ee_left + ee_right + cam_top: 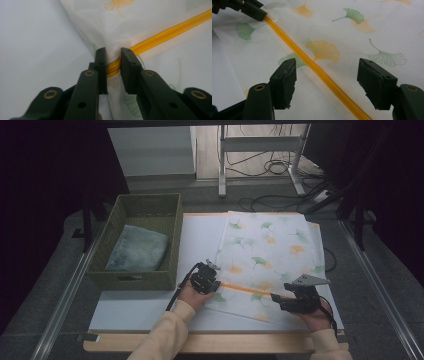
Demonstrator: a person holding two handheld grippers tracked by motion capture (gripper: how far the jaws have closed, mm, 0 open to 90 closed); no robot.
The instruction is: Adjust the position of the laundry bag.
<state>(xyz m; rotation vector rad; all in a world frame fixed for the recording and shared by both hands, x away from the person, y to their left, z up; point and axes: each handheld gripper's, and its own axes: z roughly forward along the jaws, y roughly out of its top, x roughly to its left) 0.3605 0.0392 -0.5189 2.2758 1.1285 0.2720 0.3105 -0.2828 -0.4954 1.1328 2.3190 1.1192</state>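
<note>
A white mesh bag [265, 245] printed with green and orange ginkgo leaves lies flat on the table. An orange zipper [245, 290] runs along its near edge. My left gripper [216, 287] is at the zipper's left end. In the left gripper view its jaws [112, 53] pinch the bunched zipper [113, 68] and the mesh [100, 22] beside it. My right gripper [275, 299] is at the zipper's right part. In the right gripper view it stands open [327, 61], one jaw on either side of the zipper [319, 71], not touching it. The left gripper [249, 8] shows far off.
A green woven basket [145, 205] stands at the table's left and holds a folded blue denim cloth [137, 250]. The bag lies on a white board [150, 312] over the wooden table edge [225, 342]. Cables and a metal stand lie on the floor beyond.
</note>
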